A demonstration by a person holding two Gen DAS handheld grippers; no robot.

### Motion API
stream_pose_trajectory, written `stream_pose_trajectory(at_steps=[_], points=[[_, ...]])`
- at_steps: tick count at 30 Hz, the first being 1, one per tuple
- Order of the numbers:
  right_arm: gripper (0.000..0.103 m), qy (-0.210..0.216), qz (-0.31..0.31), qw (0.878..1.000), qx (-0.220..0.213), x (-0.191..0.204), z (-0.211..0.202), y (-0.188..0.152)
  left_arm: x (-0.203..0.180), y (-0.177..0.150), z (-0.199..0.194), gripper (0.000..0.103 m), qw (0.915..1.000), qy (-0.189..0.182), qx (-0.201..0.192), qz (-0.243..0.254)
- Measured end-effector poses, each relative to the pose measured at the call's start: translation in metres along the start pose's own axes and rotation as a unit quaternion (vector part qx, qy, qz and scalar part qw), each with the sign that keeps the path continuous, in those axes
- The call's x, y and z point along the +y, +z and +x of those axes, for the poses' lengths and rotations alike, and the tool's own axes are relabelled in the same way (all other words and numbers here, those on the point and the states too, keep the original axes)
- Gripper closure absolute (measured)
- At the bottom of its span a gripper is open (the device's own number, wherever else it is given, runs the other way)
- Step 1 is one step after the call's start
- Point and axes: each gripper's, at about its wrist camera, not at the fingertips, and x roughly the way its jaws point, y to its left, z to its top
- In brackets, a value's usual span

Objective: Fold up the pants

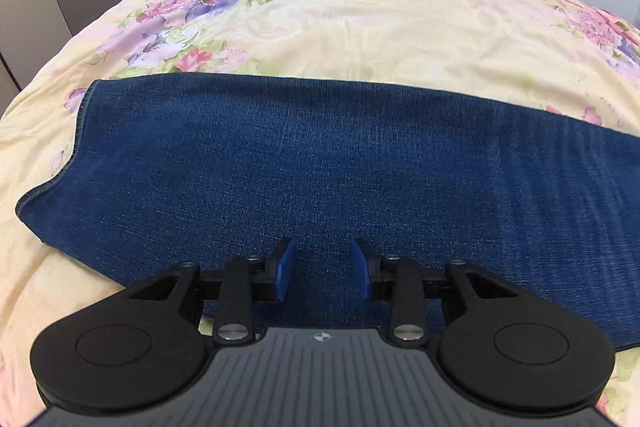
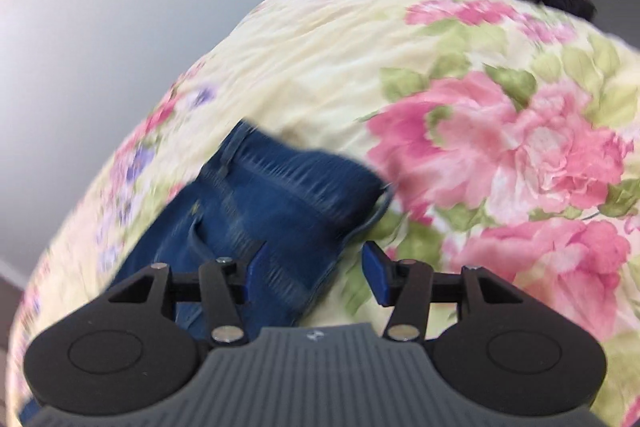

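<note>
In the left wrist view, the jeans (image 1: 320, 163) stretch as a flat blue band across the middle of the frame, hem at the left, on the floral quilt (image 1: 360, 27). The left gripper (image 1: 322, 273) sits low at bottom centre over the denim, jaws spread, holding nothing.

In the right wrist view, blurred, the waistband end of the jeans lies centre-left. The right gripper (image 2: 316, 277) is spread too, straddling the denim's lower right edge.

Judging from this, the legs already seem laid together and a lengthwise fold comes next: each gripper must close on an edge, then lift evenly to carry one end over the other.
</note>
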Motion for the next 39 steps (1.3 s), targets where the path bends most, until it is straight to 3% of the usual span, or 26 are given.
stream_pose_trajectory(at_steps=[7,8,9,10,13,16,18,21,26,29,31,35,38,39], points=[[0.054,0.101,0.129,0.987,0.006,-0.048,0.050,0.016,-0.007,-0.006,0.006,0.063,0.9998,0.019,-0.006,0.001],[0.056,0.107,0.131,0.986,0.007,-0.050,0.058,0.016,-0.009,-0.006,0.006,0.063,0.9998,0.021,-0.006,0.003],[0.067,0.101,0.127,0.987,0.007,-0.049,0.062,0.016,-0.010,-0.006,0.007,0.063,0.9997,0.024,-0.005,0.005],[0.078,0.098,0.117,0.988,0.006,-0.047,0.067,0.018,-0.011,-0.005,0.007,0.063,0.9996,0.026,-0.005,0.007],[0.093,0.082,0.061,0.995,-0.016,-0.022,0.061,0.026,-0.013,-0.005,0.008,0.063,0.9994,0.030,-0.002,0.017],[0.099,0.079,-0.064,0.992,-0.072,0.017,0.039,0.040,-0.013,-0.005,0.011,0.063,0.9995,0.027,-0.001,0.017],[0.101,0.032,-0.105,0.992,-0.059,0.026,0.048,0.047,-0.014,-0.006,0.012,0.063,0.9996,0.026,-0.002,0.014],[0.101,-0.025,-0.123,0.992,-0.019,0.020,0.074,0.041,-0.014,-0.007,0.013,0.063,0.9995,0.027,-0.003,0.018],[0.096,-0.054,-0.127,0.990,0.002,0.025,0.084,0.042,-0.012,-0.004,0.012,0.063,0.9996,0.025,0.000,0.015],[0.069,-0.104,-0.201,0.974,-0.020,0.048,0.067,0.040,-0.007,-0.004,0.006,0.062,0.9997,0.014,-0.006,0.016],[0.066,-0.123,-0.264,0.955,-0.046,0.066,0.048,0.036,0.004,-0.001,0.000,0.062,1.0000,-0.002,-0.007,-0.004],[0.066,-0.085,-0.333,0.937,-0.068,0.111,0.029,0.016,0.041,0.004,-0.014,0.059,0.9966,-0.016,-0.018,-0.078],[0.068,-0.035,-0.362,0.930,-0.048,0.150,0.032,-0.013,0.075,0.004,-0.028,0.058,0.9894,-0.028,-0.023,-0.141],[0.073,-0.020,-0.372,0.927,-0.037,0.162,0.036,-0.026,0.088,0.002,-0.033,0.058,0.9857,-0.037,-0.024,-0.163]])
